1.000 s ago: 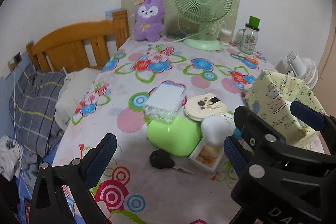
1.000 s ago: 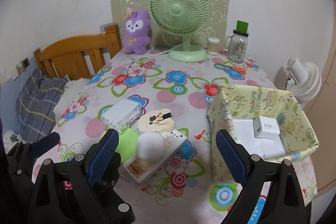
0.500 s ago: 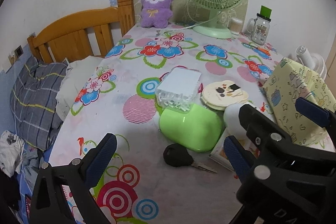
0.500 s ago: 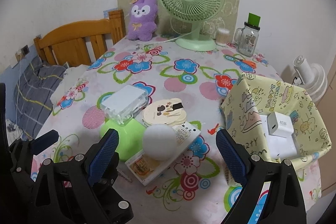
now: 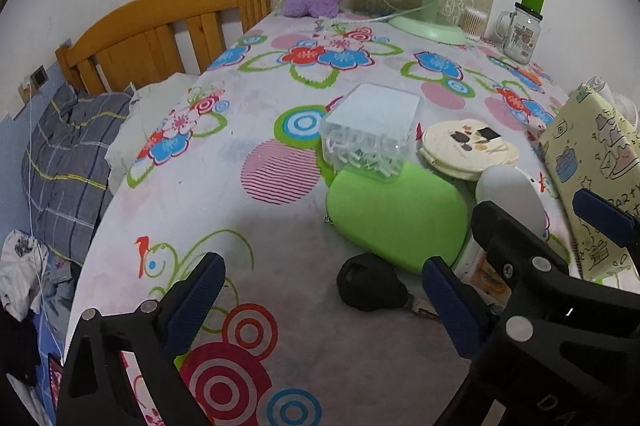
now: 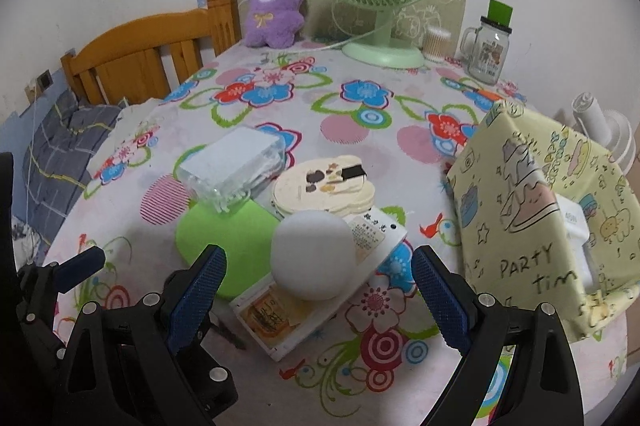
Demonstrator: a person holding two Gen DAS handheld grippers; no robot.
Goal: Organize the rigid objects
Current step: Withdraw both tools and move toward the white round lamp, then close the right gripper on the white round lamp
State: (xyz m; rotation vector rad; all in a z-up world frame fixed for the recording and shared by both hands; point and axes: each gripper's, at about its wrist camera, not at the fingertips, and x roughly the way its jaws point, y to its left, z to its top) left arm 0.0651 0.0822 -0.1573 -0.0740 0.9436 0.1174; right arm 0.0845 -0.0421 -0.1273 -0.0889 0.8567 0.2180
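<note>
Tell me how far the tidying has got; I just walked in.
Barely begun. Done: a white charger sits in the yellow box. In hand: nothing; both grippers are empty. Left: green case, clear box, white dome, key.

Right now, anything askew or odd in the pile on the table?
Yes. The clear plastic box sits tilted, one end propped on the green case rather than flat. The white dome-shaped object rests on top of the flat white box. The black car key lies loose beside the case. Nothing looks spilled or broken.
</note>
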